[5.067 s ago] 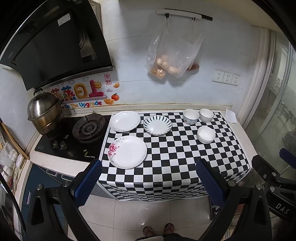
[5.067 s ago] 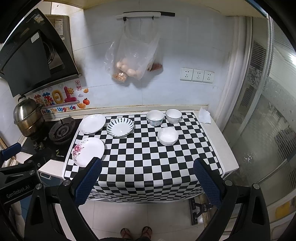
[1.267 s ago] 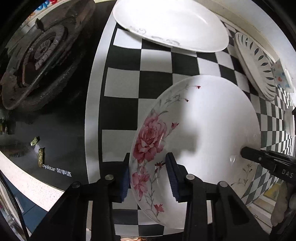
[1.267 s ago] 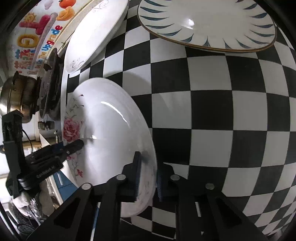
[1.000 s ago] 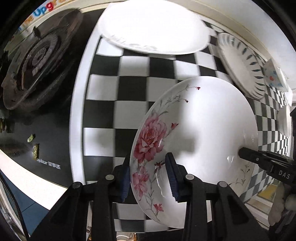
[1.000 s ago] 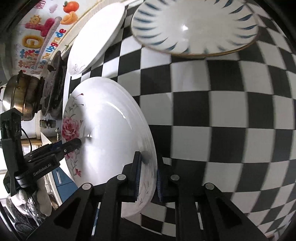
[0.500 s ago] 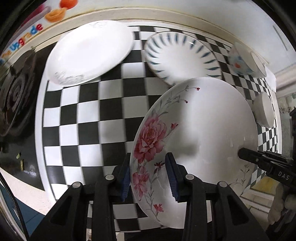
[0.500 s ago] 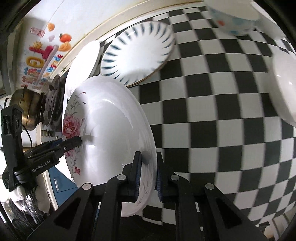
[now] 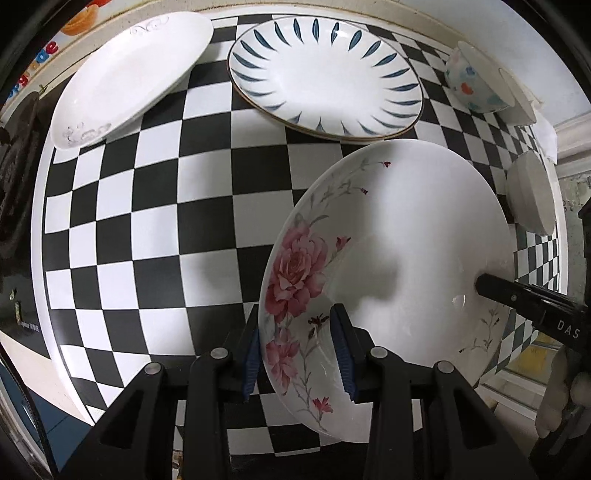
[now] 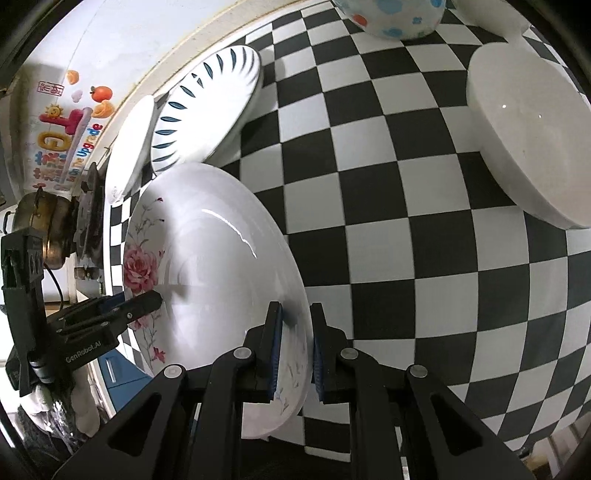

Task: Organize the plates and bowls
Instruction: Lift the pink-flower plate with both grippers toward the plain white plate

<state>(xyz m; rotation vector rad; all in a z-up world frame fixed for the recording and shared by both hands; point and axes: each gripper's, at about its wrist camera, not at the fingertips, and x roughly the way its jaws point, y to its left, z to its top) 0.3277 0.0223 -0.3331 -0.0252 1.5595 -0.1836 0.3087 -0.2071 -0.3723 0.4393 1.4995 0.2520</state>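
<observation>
Both grippers hold the rose plate (image 9: 399, 236) above the checkered cloth. My left gripper (image 9: 297, 332) is shut on its near-left rim by the pink rose. My right gripper (image 10: 295, 330) is shut on the opposite rim of the rose plate (image 10: 214, 280). The blue-striped plate (image 9: 325, 74) lies just beyond it, also in the right wrist view (image 10: 207, 103). The plain white plate (image 9: 125, 70) lies at the far left. A dotted bowl (image 9: 472, 81) and a white bowl (image 9: 532, 195) stand to the right; the white bowl (image 10: 528, 140) is close in the right wrist view.
The checkered cloth (image 9: 147, 221) covers the counter. A gas stove (image 10: 86, 206) and a steel pot (image 10: 40, 229) stand past the cloth's left edge. A second white bowl (image 9: 517, 99) sits behind the dotted bowl (image 10: 391, 14). The tiled wall runs along the back.
The rose plate, held by both grippers, has been lifted from the front left of the cloth and carried right and back, now close to the blue-striped plate and the bowls.
</observation>
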